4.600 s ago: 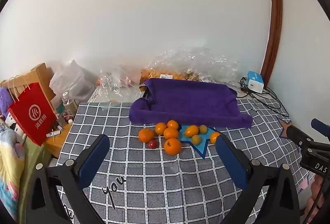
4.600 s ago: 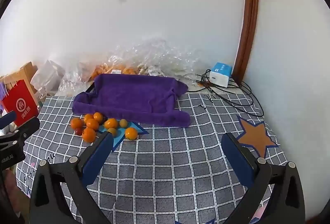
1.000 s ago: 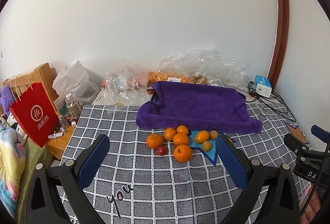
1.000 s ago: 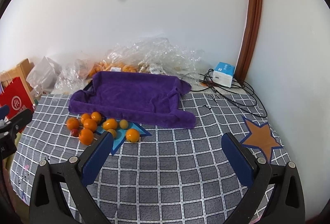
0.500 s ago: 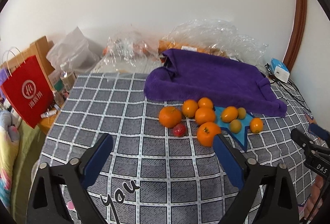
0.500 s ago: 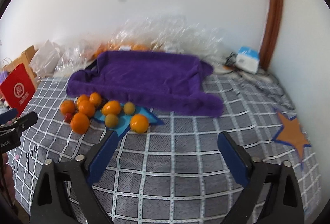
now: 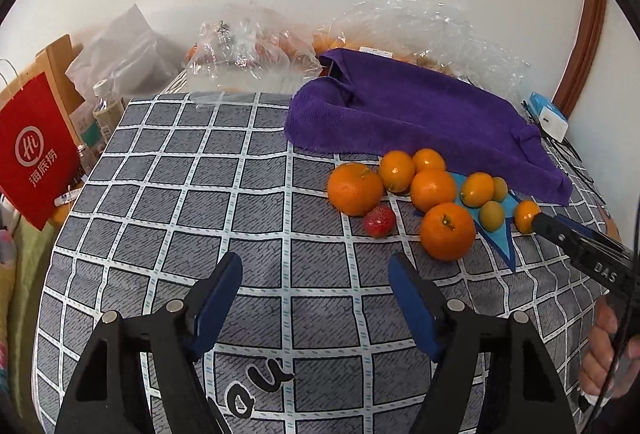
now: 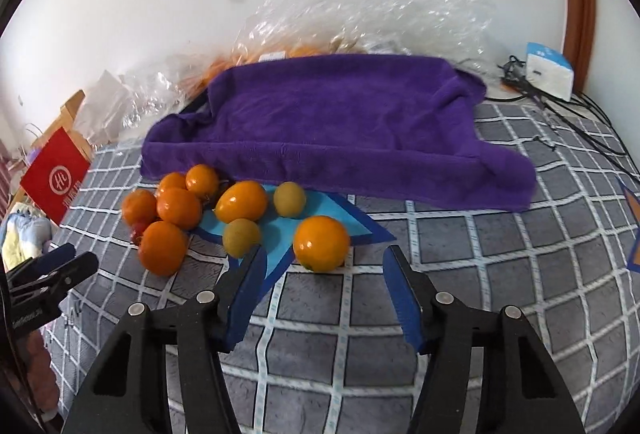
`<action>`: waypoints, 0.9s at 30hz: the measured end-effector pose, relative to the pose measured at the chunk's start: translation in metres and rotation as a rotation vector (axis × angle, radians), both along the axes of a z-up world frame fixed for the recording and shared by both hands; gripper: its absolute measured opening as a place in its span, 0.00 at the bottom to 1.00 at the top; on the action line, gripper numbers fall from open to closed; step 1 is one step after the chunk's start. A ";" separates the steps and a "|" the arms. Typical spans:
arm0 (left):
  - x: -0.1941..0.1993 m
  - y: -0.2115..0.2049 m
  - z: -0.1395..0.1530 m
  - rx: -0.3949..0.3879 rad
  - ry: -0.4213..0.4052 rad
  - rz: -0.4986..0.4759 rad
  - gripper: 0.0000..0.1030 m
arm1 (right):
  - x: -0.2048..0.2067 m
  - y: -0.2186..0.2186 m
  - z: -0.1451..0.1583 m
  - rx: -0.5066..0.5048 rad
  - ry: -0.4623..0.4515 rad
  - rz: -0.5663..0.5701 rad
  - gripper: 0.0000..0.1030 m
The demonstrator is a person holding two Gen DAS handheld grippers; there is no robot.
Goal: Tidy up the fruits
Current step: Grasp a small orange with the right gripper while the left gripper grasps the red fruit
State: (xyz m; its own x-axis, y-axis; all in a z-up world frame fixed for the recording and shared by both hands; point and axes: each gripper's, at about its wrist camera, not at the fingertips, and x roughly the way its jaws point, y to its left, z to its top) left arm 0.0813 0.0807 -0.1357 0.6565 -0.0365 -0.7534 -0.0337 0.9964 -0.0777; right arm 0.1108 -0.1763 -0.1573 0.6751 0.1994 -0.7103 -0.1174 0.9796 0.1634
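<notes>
both claws lower, closing, nearer fruits [image 8: 320, 242]

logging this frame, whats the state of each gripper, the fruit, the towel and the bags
left gripper: jaws closing, nothing between them
right gripper: jaws closing, orange just ahead, not gripped
orange: loose on the cloth, apart from the pile
strawberry: lying beside the big oranges
purple towel: draped over something, no fruit on it
plastic bags: crumpled at the wall, fruit inside
red paper bag: standing upright
</notes>
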 end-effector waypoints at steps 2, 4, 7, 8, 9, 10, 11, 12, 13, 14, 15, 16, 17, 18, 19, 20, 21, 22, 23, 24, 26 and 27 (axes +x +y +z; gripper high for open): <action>0.003 0.000 -0.001 -0.012 0.001 -0.001 0.71 | 0.007 0.004 -0.005 -0.021 0.011 0.002 0.54; 0.006 0.001 -0.003 -0.045 0.013 0.003 0.71 | 0.016 0.008 -0.010 -0.029 0.028 0.004 0.50; 0.015 -0.001 -0.009 -0.091 0.038 0.006 0.71 | 0.022 0.011 -0.017 -0.044 0.042 0.017 0.42; 0.017 -0.003 -0.010 -0.093 0.038 0.002 0.71 | 0.022 0.012 -0.017 -0.060 0.028 0.016 0.38; 0.019 -0.005 -0.011 -0.090 0.040 -0.001 0.71 | 0.022 0.011 -0.017 -0.063 0.028 0.024 0.34; 0.023 -0.007 -0.012 -0.089 0.042 -0.005 0.71 | 0.021 0.009 -0.016 -0.059 0.031 0.029 0.34; 0.025 -0.009 -0.012 -0.091 0.042 -0.009 0.71 | 0.020 0.006 -0.015 -0.050 0.031 0.033 0.34; 0.027 -0.011 -0.013 -0.095 0.042 -0.011 0.71 | 0.018 0.002 -0.014 -0.043 0.025 0.030 0.34; 0.029 -0.013 -0.013 -0.102 0.039 -0.013 0.71 | 0.016 -0.002 -0.013 -0.042 0.020 0.026 0.34; 0.031 -0.015 -0.013 -0.110 0.034 -0.016 0.71 | 0.014 -0.007 -0.012 -0.045 0.014 0.021 0.34; 0.033 -0.016 -0.014 -0.115 0.028 -0.018 0.71 | 0.012 -0.012 -0.012 -0.054 0.009 0.015 0.34; 0.035 -0.018 -0.014 -0.118 0.025 -0.019 0.70 | 0.011 -0.015 -0.012 -0.065 0.004 0.008 0.34; 0.038 -0.019 -0.016 -0.123 0.024 -0.021 0.69 | 0.010 -0.020 -0.013 -0.085 0.001 -0.003 0.34; 0.040 -0.019 -0.016 -0.130 0.017 -0.017 0.66 | 0.009 -0.024 -0.015 -0.107 0.000 -0.012 0.34; 0.042 -0.019 -0.017 -0.141 0.013 -0.012 0.61 | 0.009 -0.026 -0.016 -0.118 -0.001 -0.015 0.34; 0.044 -0.018 -0.019 -0.159 0.016 -0.010 0.58 | 0.009 -0.029 -0.017 -0.122 -0.001 -0.016 0.34; 0.046 -0.017 -0.020 -0.179 0.022 -0.005 0.55 | 0.009 -0.032 -0.018 -0.107 0.007 -0.014 0.34; 0.048 -0.016 -0.022 -0.190 0.027 0.002 0.53 | 0.009 -0.035 -0.017 -0.086 0.004 -0.008 0.34; 0.050 -0.017 -0.024 -0.187 0.029 0.012 0.51 | 0.009 -0.037 -0.016 -0.069 -0.008 -0.004 0.34; 0.050 -0.019 -0.025 -0.172 0.020 0.013 0.47 | 0.009 -0.037 -0.015 -0.064 -0.017 -0.005 0.34; 0.050 -0.024 -0.026 -0.140 0.012 -0.009 0.38 | 0.009 -0.034 -0.017 -0.074 -0.012 -0.005 0.34; 0.049 -0.025 -0.026 -0.129 0.013 -0.017 0.32 | 0.009 -0.034 -0.017 -0.074 -0.007 0.000 0.34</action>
